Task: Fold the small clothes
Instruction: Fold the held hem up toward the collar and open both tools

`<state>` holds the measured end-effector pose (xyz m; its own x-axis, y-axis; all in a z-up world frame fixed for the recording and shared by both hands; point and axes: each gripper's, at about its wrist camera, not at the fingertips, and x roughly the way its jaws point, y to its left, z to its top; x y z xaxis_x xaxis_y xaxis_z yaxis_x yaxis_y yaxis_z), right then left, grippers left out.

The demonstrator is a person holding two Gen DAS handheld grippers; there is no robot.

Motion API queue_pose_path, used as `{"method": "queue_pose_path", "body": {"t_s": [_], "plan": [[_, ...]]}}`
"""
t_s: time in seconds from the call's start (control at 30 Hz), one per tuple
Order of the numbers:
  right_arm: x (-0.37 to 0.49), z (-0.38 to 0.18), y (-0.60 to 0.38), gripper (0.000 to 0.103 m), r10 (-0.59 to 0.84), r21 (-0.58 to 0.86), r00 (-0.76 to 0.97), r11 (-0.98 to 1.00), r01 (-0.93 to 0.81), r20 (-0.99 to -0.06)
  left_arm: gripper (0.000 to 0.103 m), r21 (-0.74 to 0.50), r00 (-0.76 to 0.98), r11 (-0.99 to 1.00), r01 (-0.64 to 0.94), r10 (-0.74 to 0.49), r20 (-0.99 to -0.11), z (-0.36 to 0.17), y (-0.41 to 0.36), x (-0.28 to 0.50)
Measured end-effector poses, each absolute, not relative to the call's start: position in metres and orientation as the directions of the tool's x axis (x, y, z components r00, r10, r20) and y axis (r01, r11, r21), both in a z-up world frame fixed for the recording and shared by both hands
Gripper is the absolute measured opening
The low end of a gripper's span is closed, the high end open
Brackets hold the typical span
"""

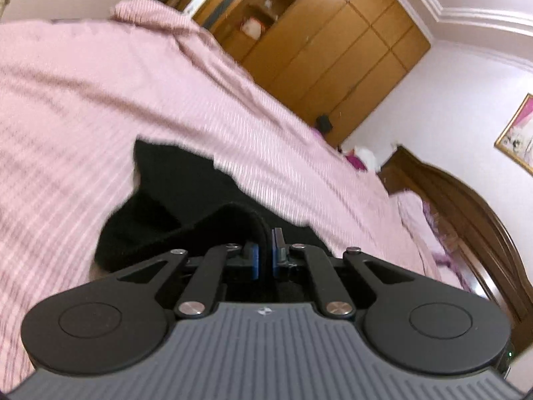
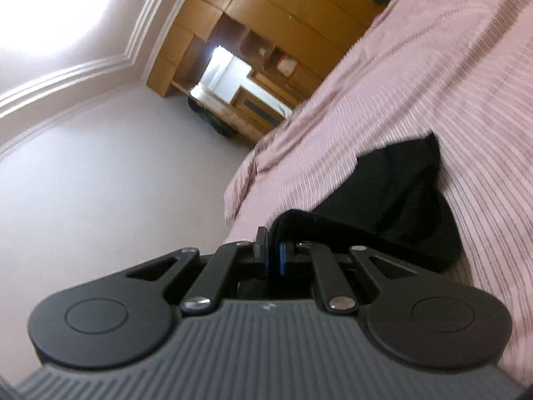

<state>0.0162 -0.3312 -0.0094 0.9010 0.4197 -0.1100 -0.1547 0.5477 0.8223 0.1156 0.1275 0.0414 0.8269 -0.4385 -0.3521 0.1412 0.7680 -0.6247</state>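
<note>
1. Both grippers are clamped on the same small black knit garment (image 1: 173,200), so it's pinched at two spots.
2. Left gripper (image 1: 265,250): blue pads shut tight on a dark hem, the rest drooping ahead-left of the fingers.
3. Right gripper (image 2: 273,250): same deal, cloth trailing ahead-right.
4. Pink striped bedsheet (image 1: 100,100) sits under the garment, beyond the fingertips.

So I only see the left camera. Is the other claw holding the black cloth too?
Observer: Yes, the right gripper is shut on the black cloth.
Operator: What's past it?
Observer: A bare wall, and the bed ends there.
Operator: Any light?
Observer: A bright ceiling lamp, top left.
</note>
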Motion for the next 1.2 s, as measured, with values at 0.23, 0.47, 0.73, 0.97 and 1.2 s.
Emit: {"method": "queue_pose_path", "body": {"t_s": [0.23, 0.47, 0.73, 0.97, 1.2], "plan": [[0.076, 0.0, -0.333, 0.009, 0.344, 0.803, 0.935, 0.579, -0.143, -0.082, 0.007, -0.576, 0.887, 0.813, 0.084, -0.324, -0.328, 0.058, 0.112, 0.195], [0.152, -0.035, -0.329, 0.009, 0.252, 0.767, 0.947, 0.641, -0.01, -0.197, 0.007, -0.458, 0.865, 0.888, -0.051, -0.19, -0.464, 0.017, 0.091, 0.277], [0.211, -0.093, -0.33, 0.009, 0.203, 0.677, 0.889, 0.721, 0.148, -0.41, 0.009, -0.285, 0.807, 0.953, -0.107, -0.084, -0.584, -0.057, 0.082, 0.323], [0.199, -0.068, -0.331, 0.041, 0.259, 0.638, 0.873, 0.767, 0.074, -0.412, 0.014, -0.238, 0.802, 0.971, -0.015, -0.13, -0.583, -0.03, 0.078, 0.311], [0.167, -0.042, -0.328, 0.057, 0.274, 0.563, 0.876, 0.826, -0.003, -0.396, 0.031, -0.279, 0.802, 0.96, 0.022, -0.183, -0.568, 0.001, 0.094, 0.281]]}}
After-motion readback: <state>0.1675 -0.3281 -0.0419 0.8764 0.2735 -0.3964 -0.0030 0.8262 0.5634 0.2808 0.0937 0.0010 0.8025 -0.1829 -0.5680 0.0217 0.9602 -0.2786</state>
